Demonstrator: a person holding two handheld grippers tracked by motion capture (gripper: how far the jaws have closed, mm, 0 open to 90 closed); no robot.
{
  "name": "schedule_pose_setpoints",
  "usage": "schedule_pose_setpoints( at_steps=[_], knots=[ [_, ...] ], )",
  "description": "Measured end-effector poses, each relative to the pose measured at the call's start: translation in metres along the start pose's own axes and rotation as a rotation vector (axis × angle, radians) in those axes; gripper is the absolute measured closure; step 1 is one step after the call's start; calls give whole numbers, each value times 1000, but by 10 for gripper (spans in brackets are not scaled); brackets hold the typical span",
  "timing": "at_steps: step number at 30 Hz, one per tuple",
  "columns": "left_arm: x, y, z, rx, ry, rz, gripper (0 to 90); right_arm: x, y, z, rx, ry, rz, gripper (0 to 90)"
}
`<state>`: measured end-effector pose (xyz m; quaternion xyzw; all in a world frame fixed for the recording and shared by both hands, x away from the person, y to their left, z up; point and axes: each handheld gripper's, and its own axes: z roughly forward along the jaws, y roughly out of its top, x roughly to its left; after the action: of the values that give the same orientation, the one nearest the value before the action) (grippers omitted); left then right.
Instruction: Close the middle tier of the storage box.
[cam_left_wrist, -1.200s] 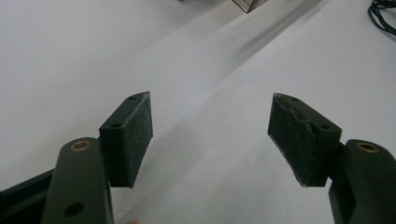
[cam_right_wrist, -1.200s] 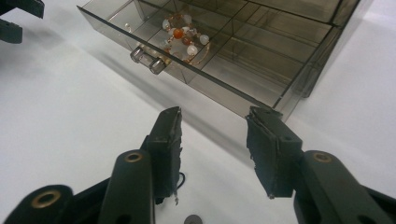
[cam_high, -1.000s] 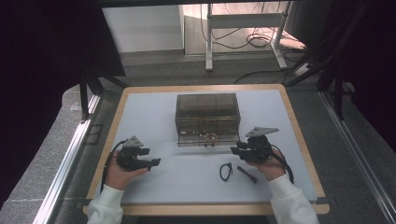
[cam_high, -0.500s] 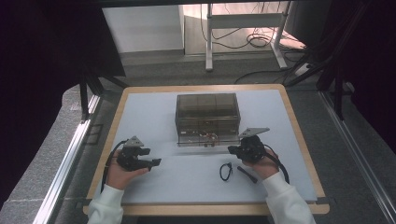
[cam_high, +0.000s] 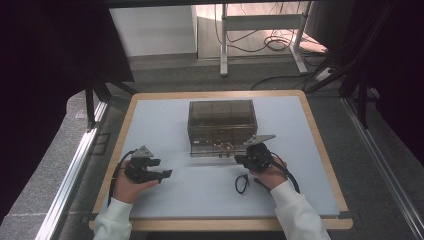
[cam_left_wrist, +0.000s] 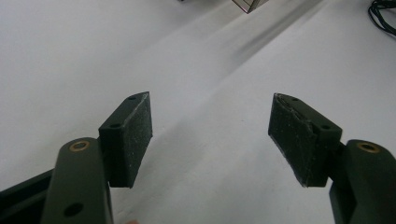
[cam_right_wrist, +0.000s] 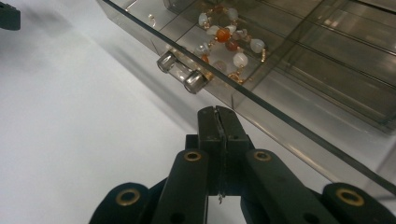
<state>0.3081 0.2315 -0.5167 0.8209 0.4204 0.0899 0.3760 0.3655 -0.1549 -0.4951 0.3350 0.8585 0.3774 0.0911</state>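
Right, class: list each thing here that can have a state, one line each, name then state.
Left gripper: open, nothing between its pads, over bare table.
Right gripper: shut, empty, tips by the drawer front.
Drawer: pulled out of the clear box.
Bead bracelet: lying inside the drawer.
Black cord loop: loose on the table.
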Motion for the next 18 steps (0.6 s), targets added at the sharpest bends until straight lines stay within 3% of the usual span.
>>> schedule_pose_setpoints(
  at_steps=[18],
  knots=[
    [0, 0, 1, 2, 3, -2, 310, 0, 7, 13, 6, -2, -9, 898]
  ],
)
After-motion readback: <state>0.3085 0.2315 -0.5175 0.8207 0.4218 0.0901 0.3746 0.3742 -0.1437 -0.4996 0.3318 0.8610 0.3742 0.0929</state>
